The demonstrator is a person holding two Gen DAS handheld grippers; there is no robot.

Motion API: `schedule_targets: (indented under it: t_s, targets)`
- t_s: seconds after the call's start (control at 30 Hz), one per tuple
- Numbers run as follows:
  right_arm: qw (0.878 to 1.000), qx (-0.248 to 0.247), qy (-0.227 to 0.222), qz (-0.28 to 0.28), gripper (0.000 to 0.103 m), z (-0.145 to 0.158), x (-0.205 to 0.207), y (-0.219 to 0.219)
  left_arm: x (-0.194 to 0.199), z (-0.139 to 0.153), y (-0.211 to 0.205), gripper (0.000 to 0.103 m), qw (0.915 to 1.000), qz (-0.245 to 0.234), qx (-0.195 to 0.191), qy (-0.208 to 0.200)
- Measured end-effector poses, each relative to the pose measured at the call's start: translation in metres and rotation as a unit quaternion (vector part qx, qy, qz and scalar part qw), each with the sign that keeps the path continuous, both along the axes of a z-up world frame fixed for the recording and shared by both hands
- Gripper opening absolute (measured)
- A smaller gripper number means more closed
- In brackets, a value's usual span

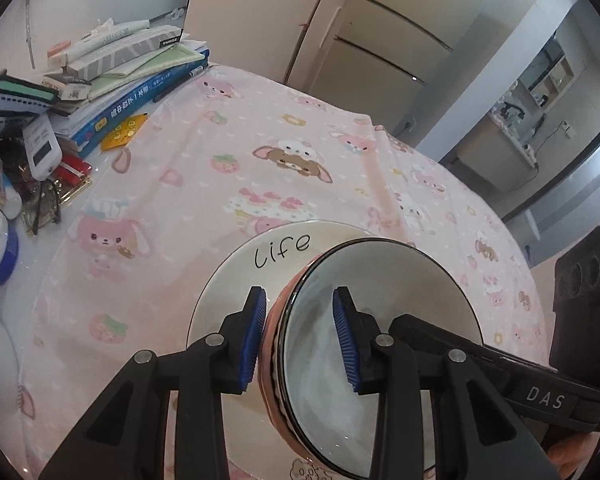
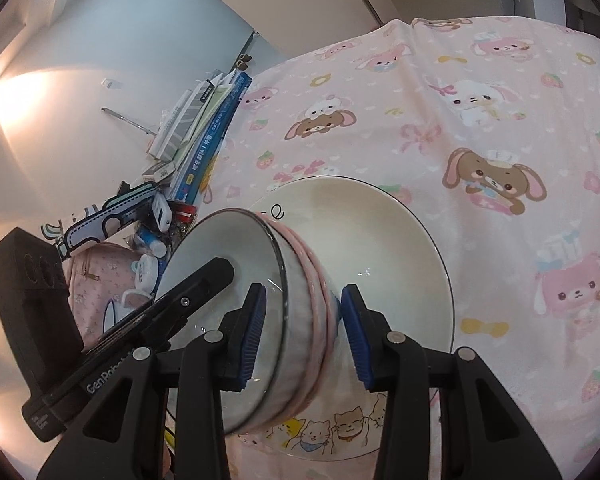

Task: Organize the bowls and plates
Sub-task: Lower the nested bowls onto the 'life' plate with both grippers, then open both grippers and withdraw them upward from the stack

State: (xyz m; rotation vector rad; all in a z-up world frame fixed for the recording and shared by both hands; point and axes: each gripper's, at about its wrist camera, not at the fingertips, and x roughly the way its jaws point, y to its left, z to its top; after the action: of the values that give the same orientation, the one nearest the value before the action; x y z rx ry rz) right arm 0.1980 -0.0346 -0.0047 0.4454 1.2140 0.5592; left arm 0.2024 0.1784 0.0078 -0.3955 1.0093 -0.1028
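While the bowl is held tilted above the plate, both grippers are seen clamped on its wall.

Left wrist view
- Left gripper: its jaws are clenched on the bowl's wall, one blue pad outside on the pink ribs, the other inside the bowl.
- Bowl: it is held on edge, its dark-rimmed mouth turned toward the camera, its inside pale and empty.
- Plate: it is laid flat on the cloth just behind and under the bowl; the word "Life" is written on its rim.
- Right gripper: only its black body is seen, reaching in from the lower right to the bowl's rim; its jaws are hidden here.
- Cloth: a pink cartoon print is spread over the table.
- Books: they are stacked at the far left, beside the cloth.

Right wrist view
- Right gripper: its jaws are clenched on the bowl's wall, one pad inside the rim, the other against the pink outside.
- Bowl: it is tipped on its side over the plate.
- Plate: cartoon cats are printed on its near rim.
- Left gripper: its black arm is seen entering the bowl's mouth from the left.
- Books: they are seen at the cloth's left edge.
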Motion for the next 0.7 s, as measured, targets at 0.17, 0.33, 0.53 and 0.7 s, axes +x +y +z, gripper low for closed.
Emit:
schedule_targets:
  t_s: [0.17,0.33,0.53,0.7]
  targets:
    - [1.0,-0.009,-0.011,0.002,0.039,0.001,0.001,0.002,0.002,-0.001,0.003,0.037,0.9999,-0.007,-0.011,-0.011]
    - [1.0,-0.014,-0.014,0.003,0.039,0.002,0.001,0.004,-0.002,0.0,-0.002,0.037,0.9993,-0.022,0.004,-0.028]
    - [0.996,-0.046,-0.078,0.003,0.039,0.024,-0.012,0.007,-0.019,0.009,-0.009,0.059,0.9953,-0.041,0.034,-0.08]
    - [0.994,-0.05,-0.099,-0.003,0.039,0.036,-0.017,0.001,-0.041,0.04,-0.005,0.069,0.9866,-0.032,0.053,-0.151]
